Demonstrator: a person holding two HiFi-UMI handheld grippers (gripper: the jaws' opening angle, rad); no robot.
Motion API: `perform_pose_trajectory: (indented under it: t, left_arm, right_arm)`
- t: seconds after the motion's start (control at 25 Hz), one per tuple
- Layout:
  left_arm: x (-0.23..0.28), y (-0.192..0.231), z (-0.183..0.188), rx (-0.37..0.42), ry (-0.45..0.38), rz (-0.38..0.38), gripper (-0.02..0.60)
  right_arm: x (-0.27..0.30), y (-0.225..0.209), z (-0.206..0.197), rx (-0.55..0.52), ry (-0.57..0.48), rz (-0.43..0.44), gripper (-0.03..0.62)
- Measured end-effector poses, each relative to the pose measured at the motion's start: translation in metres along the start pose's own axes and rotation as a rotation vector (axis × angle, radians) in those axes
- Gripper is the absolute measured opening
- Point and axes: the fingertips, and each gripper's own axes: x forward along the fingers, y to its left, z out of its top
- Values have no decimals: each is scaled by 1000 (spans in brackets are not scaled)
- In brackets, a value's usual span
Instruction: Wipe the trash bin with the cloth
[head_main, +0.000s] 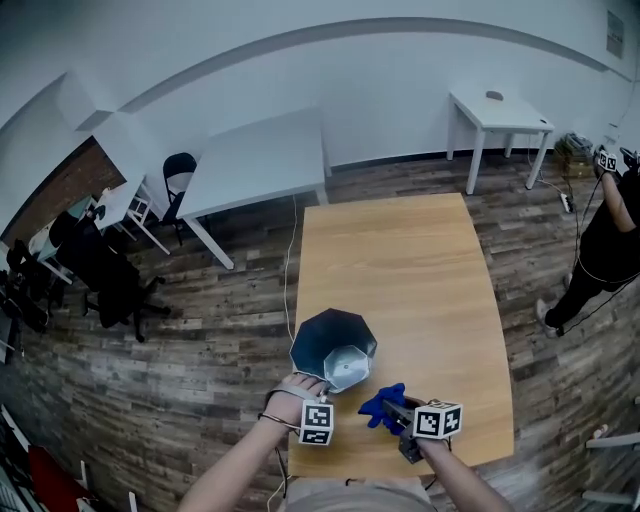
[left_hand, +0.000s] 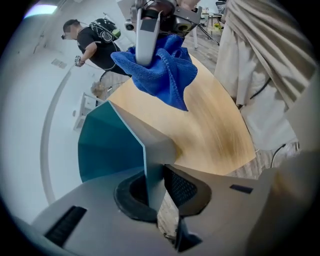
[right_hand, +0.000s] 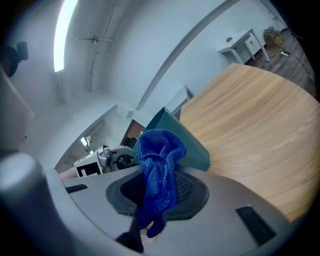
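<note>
Right gripper (right_hand: 160, 192) pinches the blue cloth (right_hand: 157, 160), which hangs just beside the bin (head_main: 325, 335) and seems not to touch it. Left gripper (left_hand: 155, 185) is clamped on the bin's near wall, steadying it on the table (head_main: 400, 250). Wiping appears not yet begun, so all of it is left.

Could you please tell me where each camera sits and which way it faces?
Head view: on the person's head, looking steeply down at the table, bin and cloth; arms, left gripper and right gripper show.
Left gripper view: on the left gripper, looking along its fingers, shut on the bin's wall, towards the right gripper.
Right gripper view: on the right gripper; its fingers grip the cloth, bin beyond.
Shared: all three show bin and cloth.
</note>
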Motion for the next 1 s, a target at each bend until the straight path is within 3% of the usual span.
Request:
perform_pose_trajectory:
  t: [0.28, 0.4, 0.52, 0.72, 1.0]
  left_arm:
    - [-1, 2, 35, -177, 12, -80, 44]
    - [-2, 2, 44, -219, 13, -95, 44]
    - [-4, 3, 53, -226, 4, -96, 44]
    - [-4, 1, 55, -154, -7, -92, 46]
    - [-5, -1, 54, -164, -42, -91, 46]
  right_arm:
    - [-1, 17, 24, 41, -42, 66, 77]
    - [10, 23, 28, 37, -44, 82, 77]
    - [23, 19, 28, 36, -27, 81, 77]
    - [44, 4, 19, 43, 0, 62, 77]
    - [71, -42, -10, 57, 96, -15, 77]
